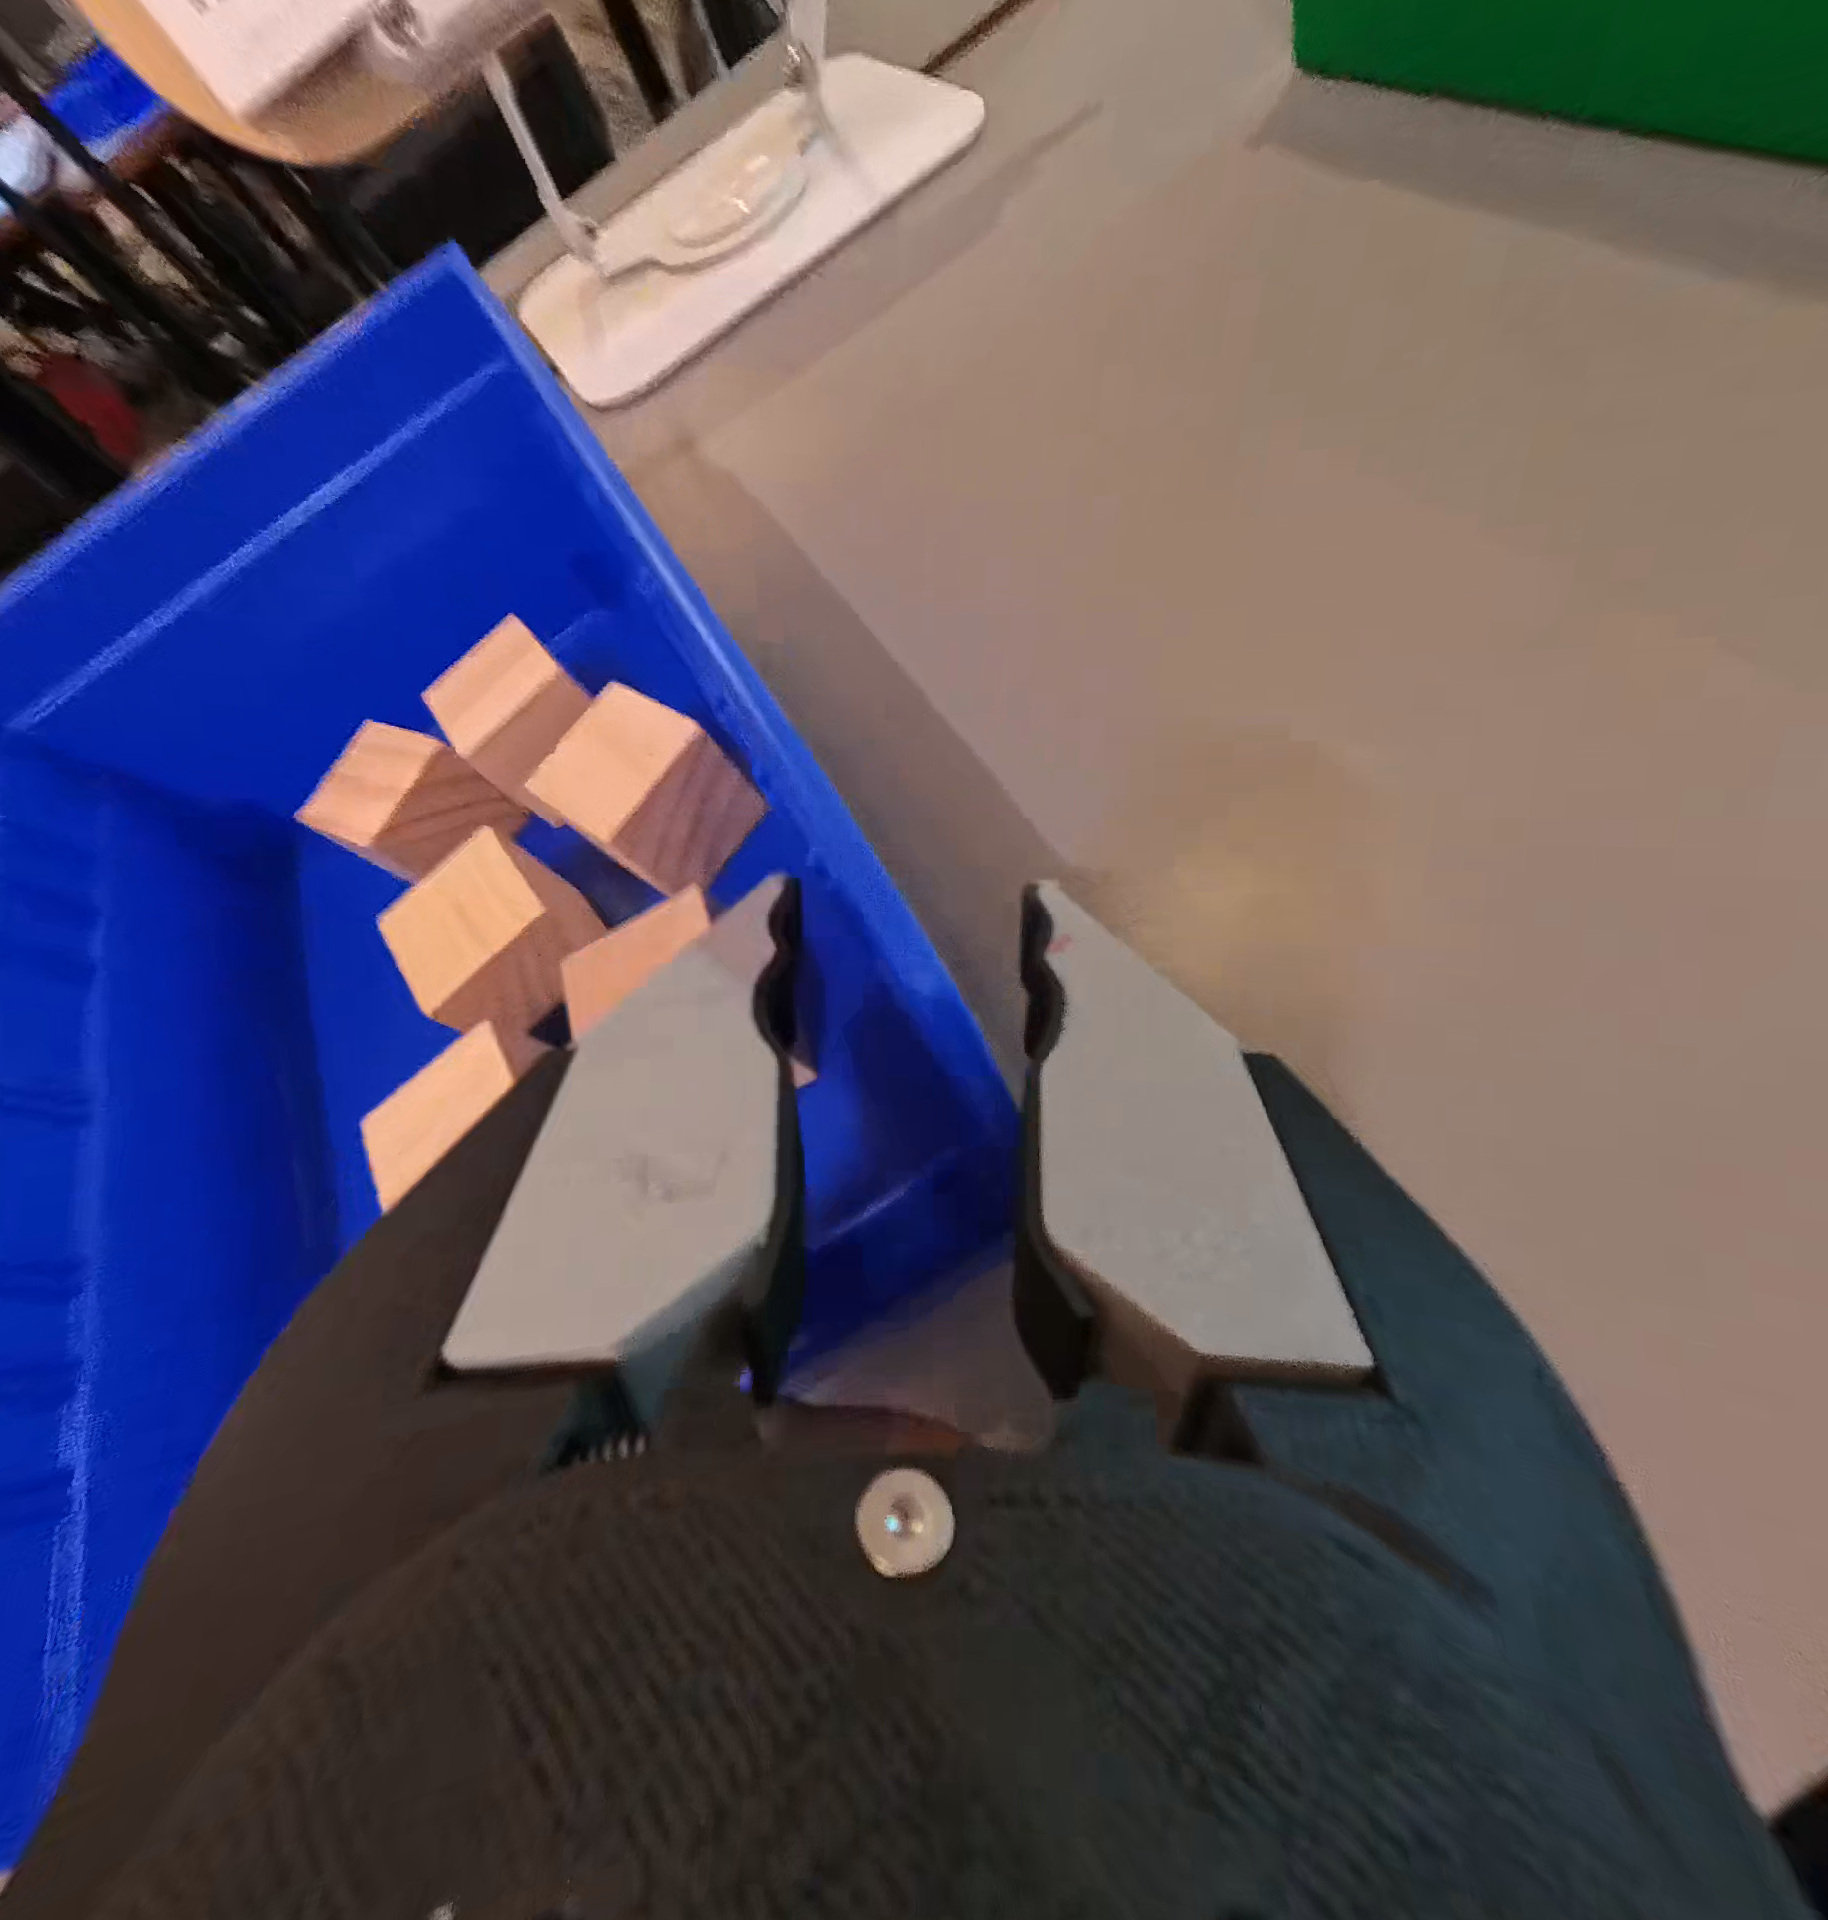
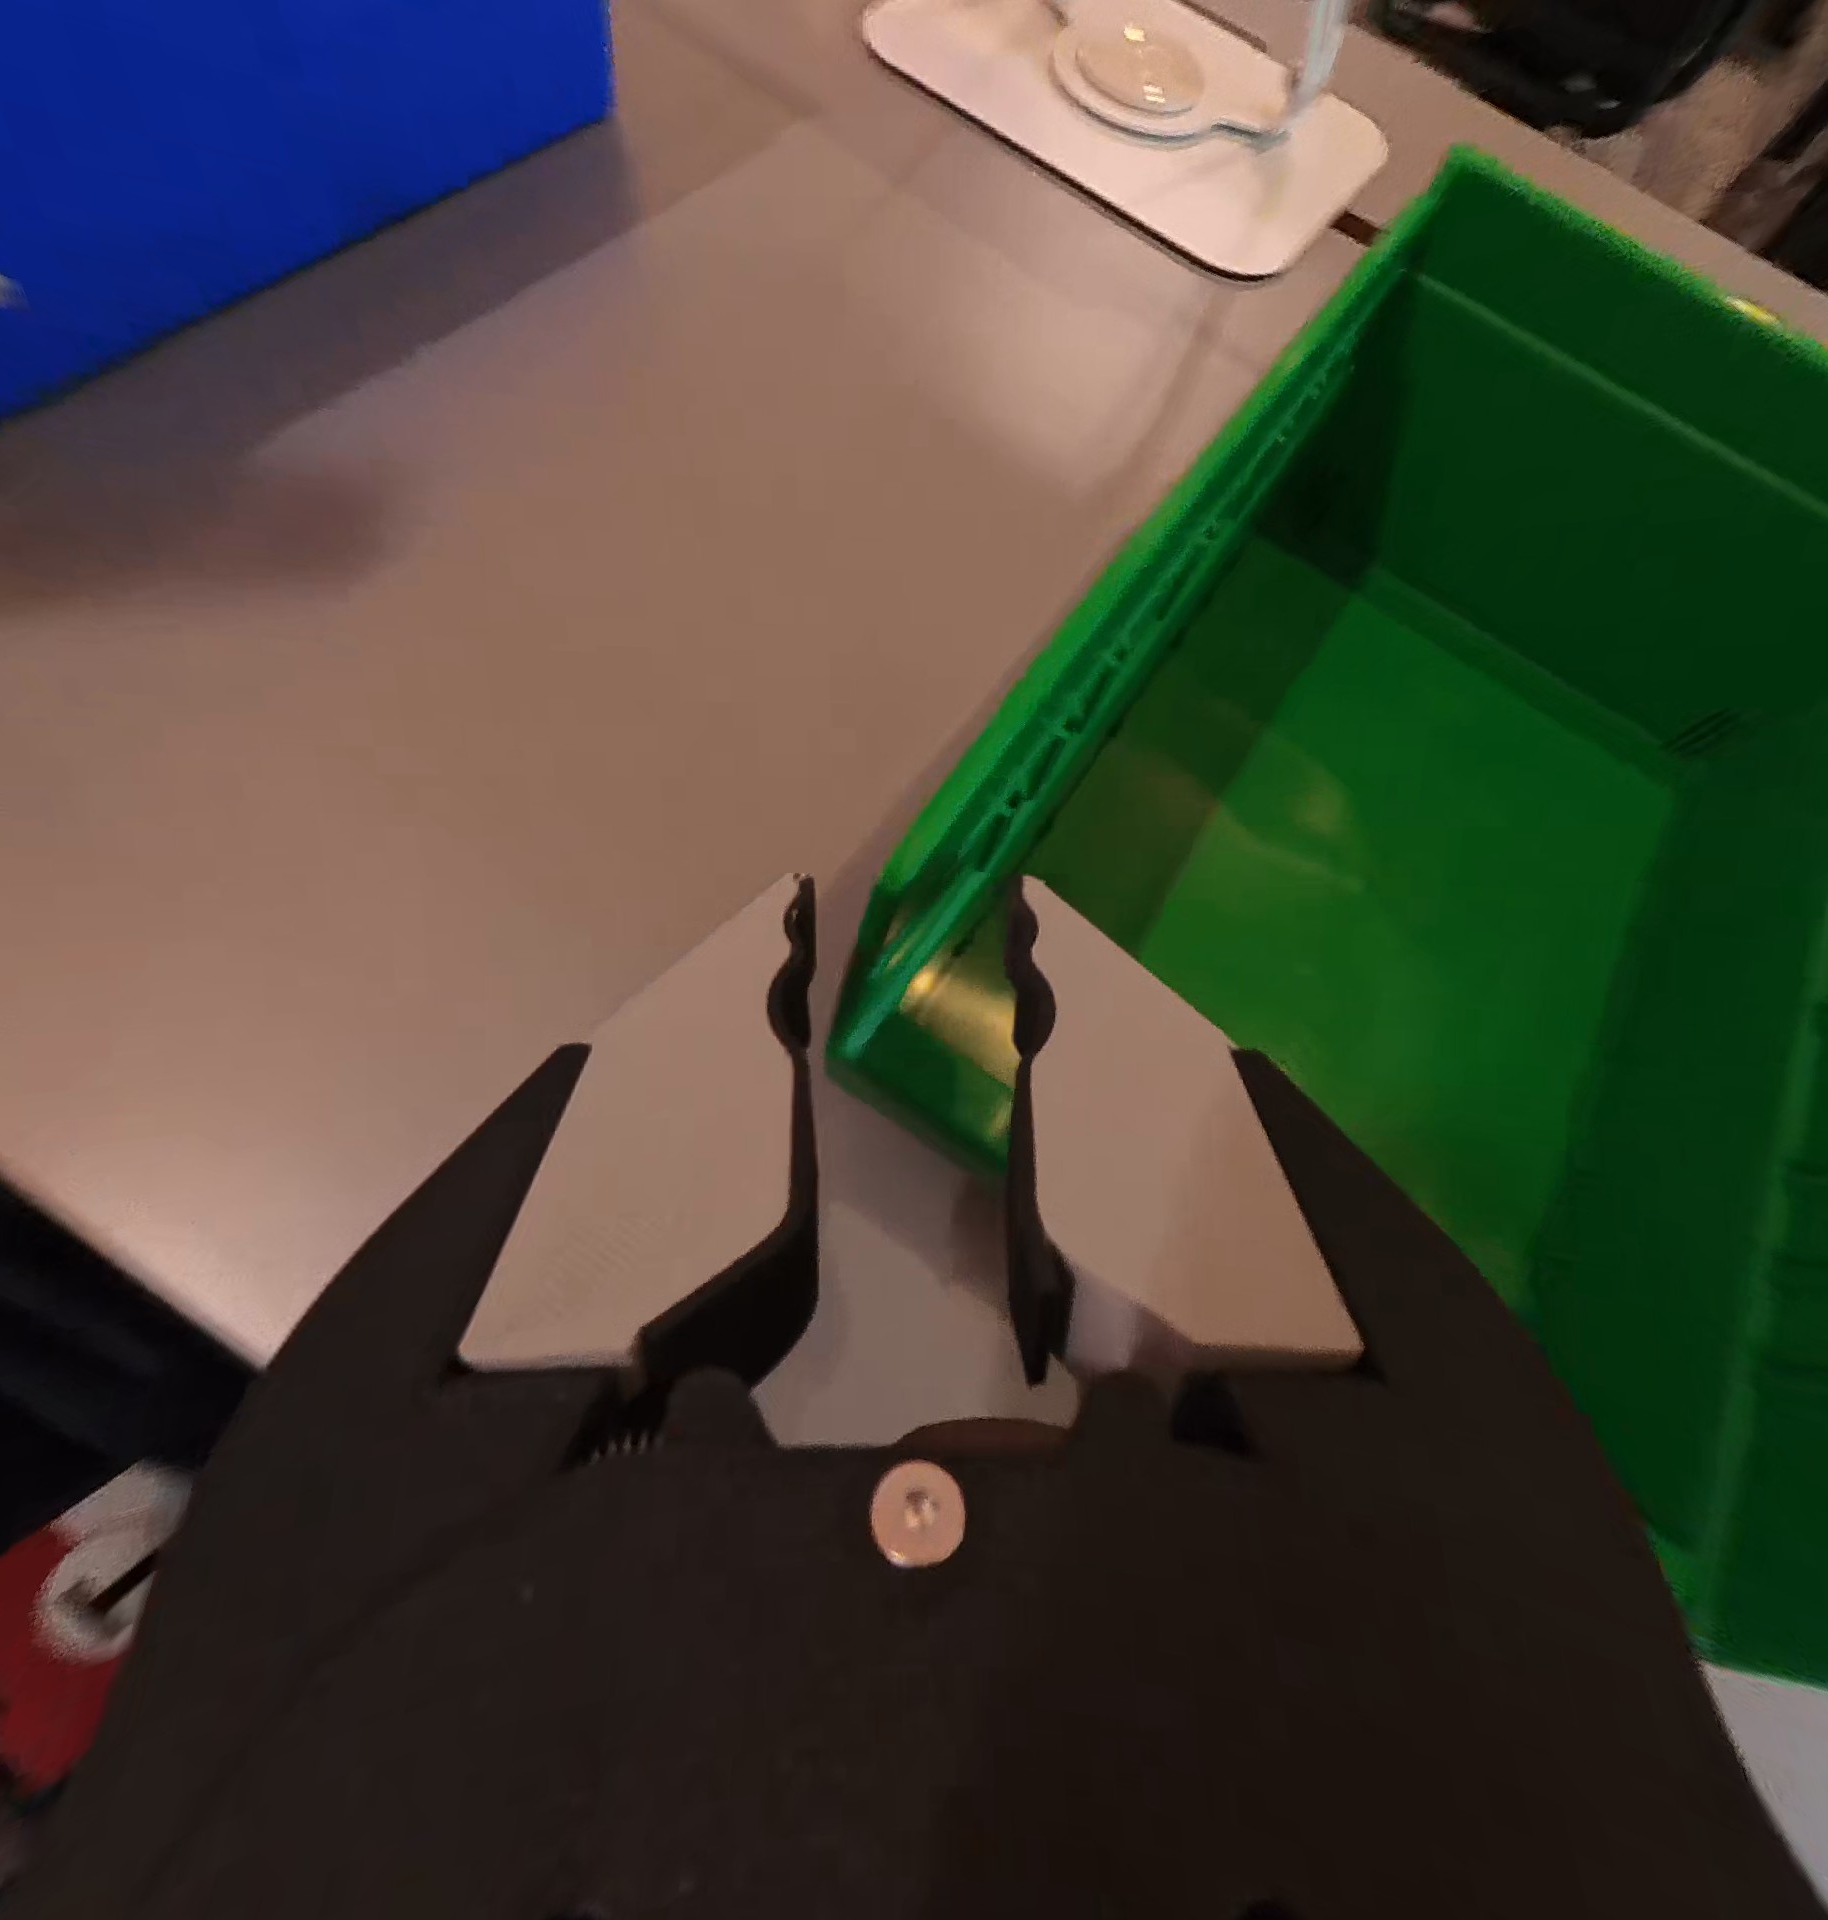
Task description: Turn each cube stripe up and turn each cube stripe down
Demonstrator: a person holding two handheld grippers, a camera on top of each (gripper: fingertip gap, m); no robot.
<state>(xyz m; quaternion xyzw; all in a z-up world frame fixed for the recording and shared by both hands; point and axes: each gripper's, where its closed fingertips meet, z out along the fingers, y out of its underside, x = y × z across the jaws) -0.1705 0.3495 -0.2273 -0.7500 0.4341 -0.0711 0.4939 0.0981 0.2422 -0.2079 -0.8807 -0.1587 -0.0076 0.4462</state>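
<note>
Several plain wooden cubes lie in a heap inside a blue bin at the left of the left wrist view. No stripe shows on their visible faces. My left gripper is open and empty, above the bin's right wall, with its left finger partly over the nearest cubes. In the right wrist view a green bin stands at the right, with no cubes on the part of its floor that shows. My right gripper is open and empty, its tips over the green bin's near left corner.
A grey table lies between the bins. A white mat with a clear glass holder sits at the table's far edge and also shows in the right wrist view. The blue bin's side shows at top left there. The table's front edge runs at lower left.
</note>
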